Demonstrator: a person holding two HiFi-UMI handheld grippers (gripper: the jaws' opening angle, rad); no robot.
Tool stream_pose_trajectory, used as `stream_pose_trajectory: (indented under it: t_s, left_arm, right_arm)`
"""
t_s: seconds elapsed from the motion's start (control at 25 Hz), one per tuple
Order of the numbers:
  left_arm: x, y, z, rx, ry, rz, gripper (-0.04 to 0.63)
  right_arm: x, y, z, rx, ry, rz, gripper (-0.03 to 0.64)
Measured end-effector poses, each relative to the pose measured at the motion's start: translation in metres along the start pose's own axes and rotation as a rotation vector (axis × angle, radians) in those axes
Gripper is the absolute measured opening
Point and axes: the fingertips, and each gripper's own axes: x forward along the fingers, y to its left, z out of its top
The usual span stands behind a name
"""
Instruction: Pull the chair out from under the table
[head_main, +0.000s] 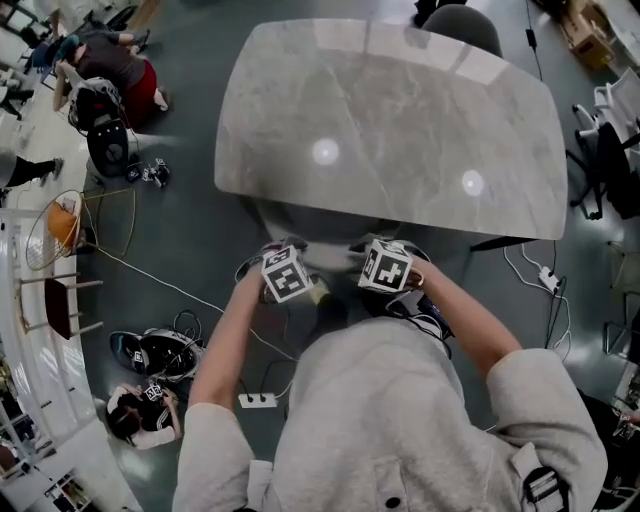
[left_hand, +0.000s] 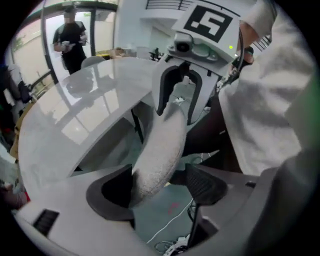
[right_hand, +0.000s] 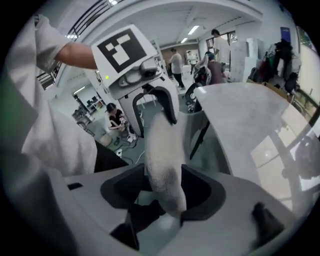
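The left gripper and right gripper straddle the chair back, jaws wide, unclamped. Pulled now, they would likely slip off, leaving it under the table.

No words or numbers can be read anywhere; the square markers carry only black-and-white patterns.

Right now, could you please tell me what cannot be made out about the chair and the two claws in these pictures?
- Chair seat and legs: head view, hidden by the person's body and the table; the gripper views show only the backrest.
- Tips of the left claw and right claw: head view, covered by their marker cubes.
- What background people hold: gripper views, too small.
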Motion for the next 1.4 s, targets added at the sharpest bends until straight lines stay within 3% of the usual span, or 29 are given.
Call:
stream_pose_trajectory:
  t_s: [0.2, 0.32, 0.52, 0.72, 0.84, 1.04, 1.4]
  left_arm:
    - [0.014, 0.003, -0.002, 0.127, 0.113, -0.016, 0.319]
    - [0.026, 0.009, -0.010, 0.249, 0.195, -0.002, 0.319]
    - [0.049, 0.013, -0.021, 0.350, 0.294, 0.012, 0.306]
    - [0.053, 0.008, -0.027, 0.440, 0.325, -0.105, 0.261]
    - [0.053, 0.010, -0.029, 0.461, 0.315, -0.129, 0.241]
    - [0.053, 0.011, -0.030, 0.477, 0.306, -0.106, 0.205]
    - [0.057, 0.010, -0.021, 0.503, 0.278, -0.029, 0.135]
  right_arm:
    - [0.033, -0.004, -0.020, -0.074, 0.147, -0.011, 0.218]
    - [0.045, -0.011, -0.025, -0.095, 0.207, -0.030, 0.218]
    - [0.055, -0.012, -0.034, -0.140, 0.301, -0.016, 0.216]
    - [0.062, -0.014, -0.033, -0.161, 0.299, -0.033, 0.216]
    - [0.065, -0.019, -0.031, -0.215, 0.308, -0.075, 0.205]
    - [0.066, -0.024, -0.027, -0.280, 0.284, -0.174, 0.110]
    - [0.064, -0.023, -0.036, -0.267, 0.289, -0.185, 0.097]
